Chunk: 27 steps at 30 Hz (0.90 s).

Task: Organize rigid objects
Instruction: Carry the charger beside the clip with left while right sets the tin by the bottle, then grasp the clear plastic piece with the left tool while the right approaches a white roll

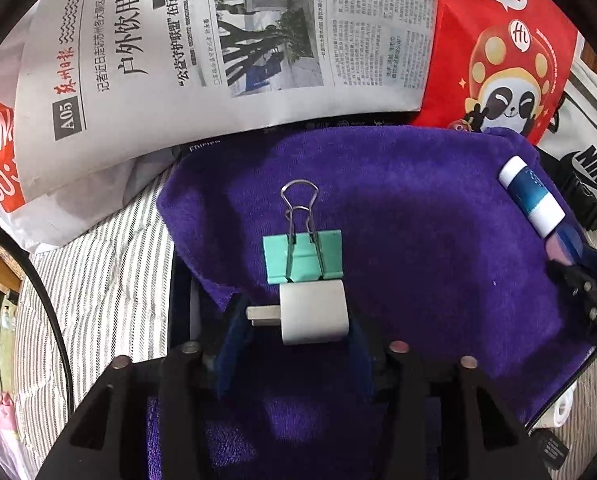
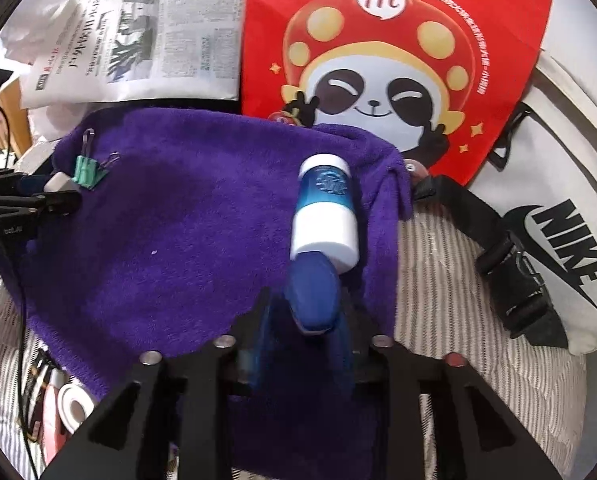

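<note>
Folded newspaper (image 1: pixel 226 40), red panda bag (image 2: pixel 398 60), white Nike bag (image 2: pixel 570 208), striped sheet (image 1: pixel 98 280)

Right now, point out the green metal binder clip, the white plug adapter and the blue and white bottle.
green binder clip (image 1: pixel 303 255), left wrist view, painted body.
white plug adapter (image 1: pixel 313 312), left wrist view, top face.
blue and white bottle (image 2: pixel 325 216), right wrist view, white band.

The purple towel (image 2: pixel 170 240) offers the widest open stretch across its middle, bare cloth between the two clusters of objects. At nine o'clock in the right wrist view, the green binder clip (image 2: pixel 85 171) and white charger plug (image 2: pixel 60 184) sit touching, blocking that edge together with the left gripper (image 2: pixel 38 196). At one o'clock lies the blue-and-white bottle (image 2: pixel 325 212), closing off the towel's right side. Beyond twelve o'clock the newspaper (image 2: pixel 146 32) and red panda bag (image 2: pixel 398 60) lie along the towel's far edge. At three o'clock the white Nike bag (image 2: pixel 558 208) and its black strap (image 2: pixel 494 240) crowd the striped sheet (image 2: pixel 450 300).
</note>
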### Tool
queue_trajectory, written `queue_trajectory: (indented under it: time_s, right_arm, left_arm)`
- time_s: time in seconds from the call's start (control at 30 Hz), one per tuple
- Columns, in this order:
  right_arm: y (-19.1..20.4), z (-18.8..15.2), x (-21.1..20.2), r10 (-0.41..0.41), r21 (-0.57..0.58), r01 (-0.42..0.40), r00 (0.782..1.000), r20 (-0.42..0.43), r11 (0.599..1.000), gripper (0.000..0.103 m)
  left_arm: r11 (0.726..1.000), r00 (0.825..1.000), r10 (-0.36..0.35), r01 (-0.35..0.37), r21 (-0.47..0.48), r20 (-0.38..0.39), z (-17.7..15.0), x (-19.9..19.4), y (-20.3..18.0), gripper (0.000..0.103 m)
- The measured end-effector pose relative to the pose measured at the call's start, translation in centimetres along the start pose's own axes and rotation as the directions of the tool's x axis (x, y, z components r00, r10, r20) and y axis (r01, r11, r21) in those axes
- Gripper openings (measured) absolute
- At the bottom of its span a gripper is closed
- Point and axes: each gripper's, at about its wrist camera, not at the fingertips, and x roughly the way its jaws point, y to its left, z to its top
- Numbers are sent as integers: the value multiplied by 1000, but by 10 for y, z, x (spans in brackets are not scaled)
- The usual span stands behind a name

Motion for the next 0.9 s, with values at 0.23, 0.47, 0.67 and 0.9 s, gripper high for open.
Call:
queue_trajectory:
  time_s: [0.23,0.47,0.67,0.9]
  right_arm:
    - [9,-9,-17,-26,-19,27,999,20,999,61]
    - [6,-19,-41,-52,-7,53,998,28,999,61]
    - [0,-31,-61,-38,60,37,999,20,997,61]
    - [-6,-55,-100,-8,147,3,999,36,989,61]
  left_arm:
    - [1000,1000,17,-16,21,-19,-12,-12,-3,60]
    - [999,1000,-20,20,-30,-2,-24,-40,-1,60]
    - [998,999,-29,30,-48,29,-43,-75,-2,60]
    - [997,999,-54,54,-50,6,-73,-88,-11,60]
